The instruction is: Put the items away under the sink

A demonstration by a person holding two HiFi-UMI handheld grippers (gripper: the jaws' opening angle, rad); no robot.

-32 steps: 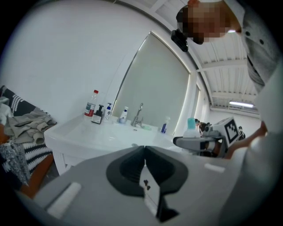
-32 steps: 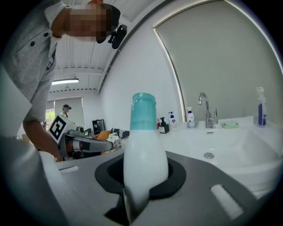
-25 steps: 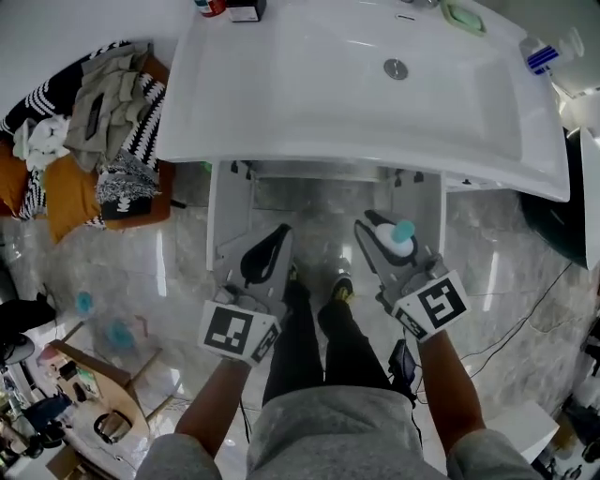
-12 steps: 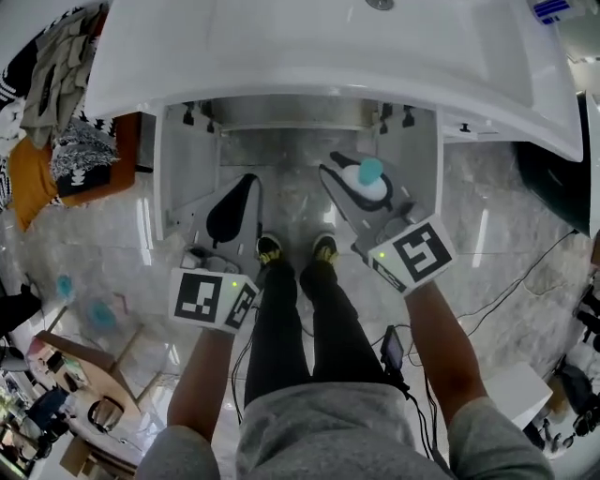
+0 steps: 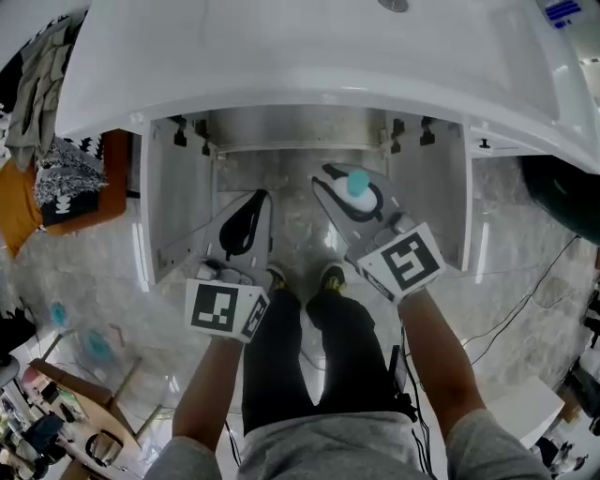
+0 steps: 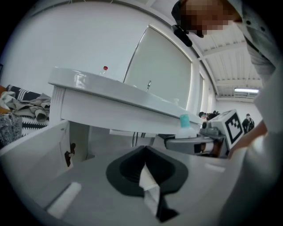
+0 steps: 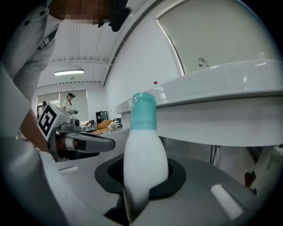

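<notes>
Counting two tools held level between the open cupboard doors: the left hand-held gripper (image 6: 145, 161) and the right hand-held gripper (image 5: 345, 186). Finding the right one clamped on the single white bottle (image 7: 143, 154), jaws parted only by its width, the bottle upright with one teal cap (image 7: 143, 112) on top. Finding the left one with jaws almost together, pinching one thin pale strip (image 6: 148, 185), too small to name. Placing the bottle just below the front edge of the one white sink (image 5: 281, 66), in front of the cupboard opening (image 5: 300, 155) and between the doors.

Counting two doors standing wide: the left door (image 5: 173, 216) and the right door (image 5: 448, 206). Counting two marker cubes, one on each tool: the left cube (image 5: 223, 309) and the right cube (image 5: 403, 262). Counting two shoes on the floor between the doors: the left shoe (image 5: 275, 277) and the right shoe (image 5: 333, 278). Spotting one drain (image 5: 394, 5) at the top edge of the head view and one blue-and-white item (image 5: 562, 9) on the sink's right corner.

Looking down on a glossy, pale marbled floor (image 5: 112, 281). Noting one heap of clothes (image 5: 37, 122) over orange cushions at the left, and thin dark cables (image 5: 525, 300) trailing across the floor at the right. Seeing, from the gripper views, a white wall, a large pale panel behind the sink and ceiling strip lights.
</notes>
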